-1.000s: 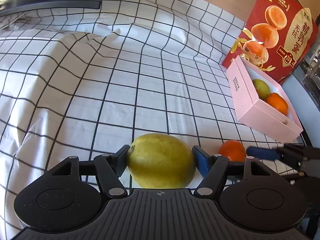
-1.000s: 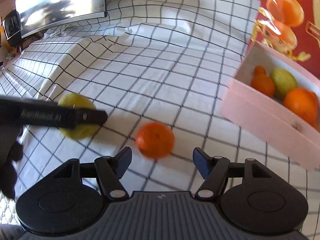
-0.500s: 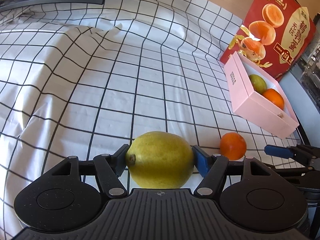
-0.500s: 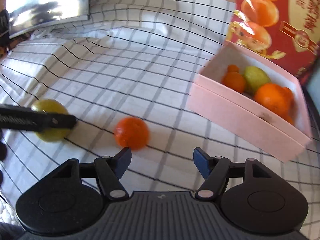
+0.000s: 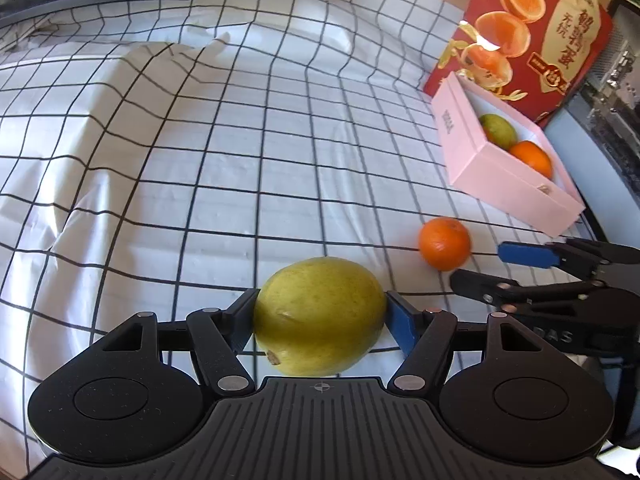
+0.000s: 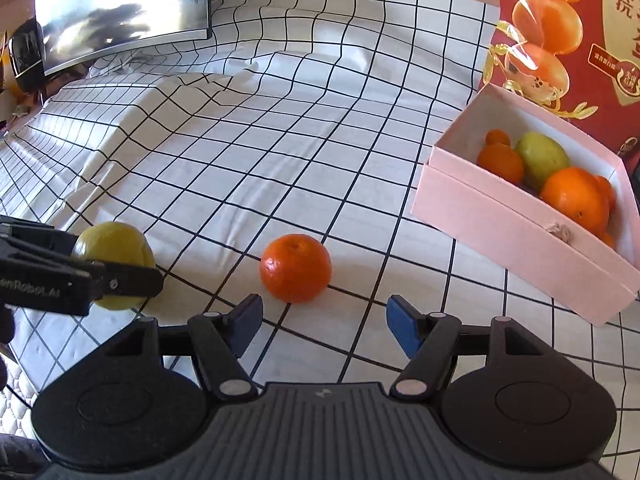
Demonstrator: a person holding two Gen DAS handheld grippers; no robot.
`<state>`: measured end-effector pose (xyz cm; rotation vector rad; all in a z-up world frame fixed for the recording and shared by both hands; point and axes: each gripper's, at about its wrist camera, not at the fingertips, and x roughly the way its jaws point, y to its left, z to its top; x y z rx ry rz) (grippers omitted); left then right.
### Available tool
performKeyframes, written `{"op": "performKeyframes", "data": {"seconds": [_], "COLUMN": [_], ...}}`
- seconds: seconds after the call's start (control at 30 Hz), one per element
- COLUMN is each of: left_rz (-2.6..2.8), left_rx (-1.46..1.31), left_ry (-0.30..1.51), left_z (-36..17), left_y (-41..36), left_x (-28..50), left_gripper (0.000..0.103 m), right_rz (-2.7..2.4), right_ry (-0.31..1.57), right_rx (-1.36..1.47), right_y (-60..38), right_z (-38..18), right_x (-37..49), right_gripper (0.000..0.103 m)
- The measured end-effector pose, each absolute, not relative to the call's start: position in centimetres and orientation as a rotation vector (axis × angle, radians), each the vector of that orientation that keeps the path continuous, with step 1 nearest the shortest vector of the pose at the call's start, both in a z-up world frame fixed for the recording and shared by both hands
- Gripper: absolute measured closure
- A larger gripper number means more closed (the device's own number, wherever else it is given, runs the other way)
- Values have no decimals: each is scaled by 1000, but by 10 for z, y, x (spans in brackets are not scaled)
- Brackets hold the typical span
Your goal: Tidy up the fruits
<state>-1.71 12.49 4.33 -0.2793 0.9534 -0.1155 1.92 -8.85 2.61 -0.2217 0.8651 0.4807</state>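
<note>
1. Low over the checked bedsheet (image 5: 248, 152), the left gripper (image 5: 320, 316) has its jaws clamped on a yellow-green lemon (image 5: 318, 316), one pad on each flank, so the fruit sits centred and can be carried without rolling.
2. At about 2 o'clock from it in the left wrist view, the pink box (image 5: 504, 176) lies open-topped and already holds a green fruit and oranges, so it looks like the collecting place.
3. The right gripper (image 6: 324, 320) hangs with jaws wide and empty; the loose mandarin (image 6: 295, 268) sits on the sheet just ahead of them at 12 o'clock, not yet between the pads.
4. Behind the box stands a red carton (image 5: 532, 28); a monitor (image 6: 120, 12) rests at 10 o'clock in the right wrist view.
5. Nothing blocks the way to the box, though the two grippers are close together and could brush.
</note>
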Motion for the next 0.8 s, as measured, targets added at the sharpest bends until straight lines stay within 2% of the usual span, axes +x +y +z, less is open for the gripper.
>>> {"op": "performKeyframes", "data": {"seconds": [0.13,0.23,0.33,0.4,0.53,0.8], "left_rz": [-161,-202,-229,-246,-288,-311], "left_rx": [-270,-257,-224,-216,-150,-213], "left_ry": [944,944,969,999,1033,1042], "left_z": [52,55,50,46,39,38], "left_y": [120,119,115,111,101,111], "left_x": [-22,-25,-21,-17,-19,-20], "left_gripper": [31,35,32,36,37,37], "right_rz": [454,445,439,436,444,489], "right_ry": [869,876,879,882,882,875], "right_rx": [-232,-229,-229,-225,-228,-196], "right_y": [-91,-96,-98,-98,-100,-96], "right_z": [27,26,26,25,24,28], "right_x": [23,23,22,21,17,16], "right_gripper": [34,34,34,34,34,34]}}
